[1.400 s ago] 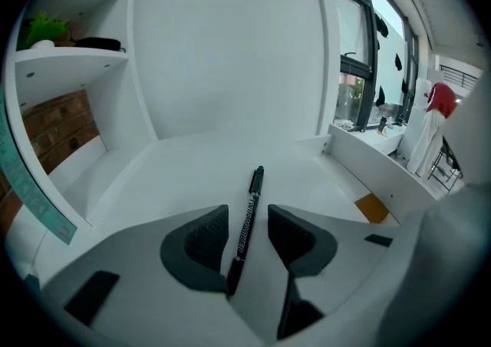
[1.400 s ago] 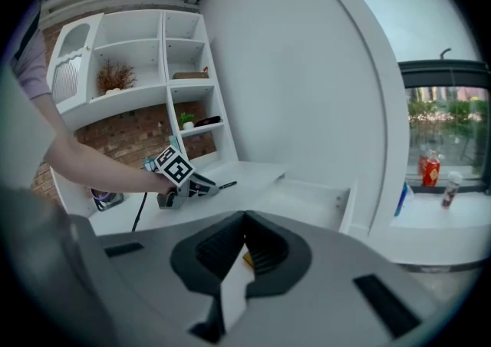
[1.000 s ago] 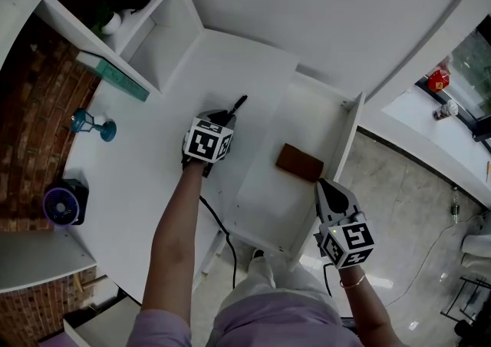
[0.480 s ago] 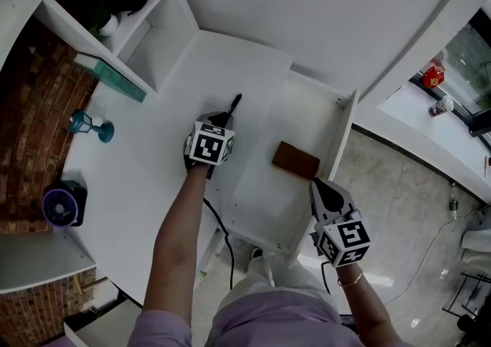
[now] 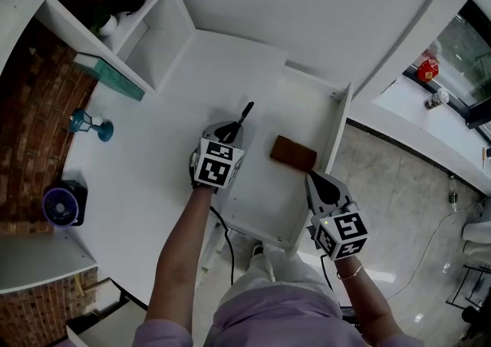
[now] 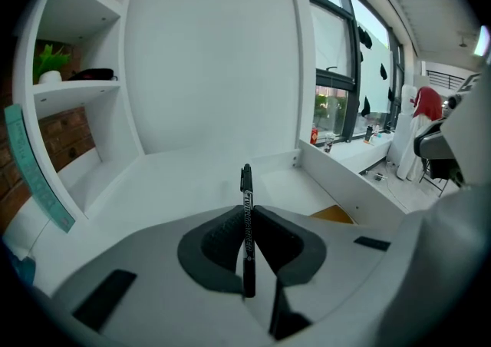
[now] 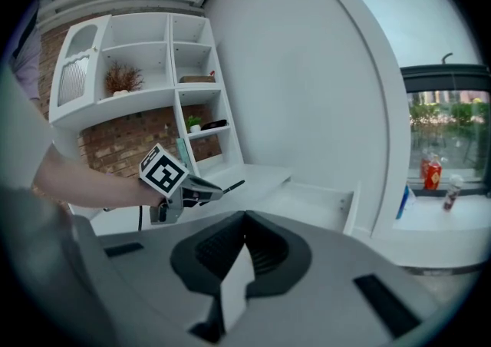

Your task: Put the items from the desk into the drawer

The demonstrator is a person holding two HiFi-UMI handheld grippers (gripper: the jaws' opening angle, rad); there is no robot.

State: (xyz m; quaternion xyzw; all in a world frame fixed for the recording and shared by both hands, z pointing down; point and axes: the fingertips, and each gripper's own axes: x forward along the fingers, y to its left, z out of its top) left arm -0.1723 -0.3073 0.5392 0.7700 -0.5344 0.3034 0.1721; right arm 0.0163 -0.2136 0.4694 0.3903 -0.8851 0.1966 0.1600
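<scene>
My left gripper (image 5: 234, 127) is shut on a black marker pen (image 5: 245, 114) and holds it over the desk's right edge, beside the open white drawer (image 5: 338, 129). Its jaws have just closed on the pen. In the left gripper view the pen (image 6: 246, 207) stands upright between the pads, its tip pointing away from the left gripper (image 6: 247, 224). A brown flat item (image 5: 293, 154) lies inside the drawer. My right gripper (image 5: 314, 181) hangs at the drawer's front right corner, jaws together and nothing held. The right gripper view shows the right gripper (image 7: 244, 224) and, further off, the left gripper (image 7: 201, 191) with the pen (image 7: 234, 183).
A white shelf unit (image 5: 165, 27) stands at the desk's far left, with a teal book (image 5: 110, 77) leaning by it. A blue stand (image 5: 92, 124) and a purple round fan (image 5: 61, 205) sit on the desk's left side. A black cable (image 5: 221, 232) hangs below the desk edge.
The left gripper has lifted the pen off the desk and carried it right, up to the drawer's edge. The right gripper has barely moved.
</scene>
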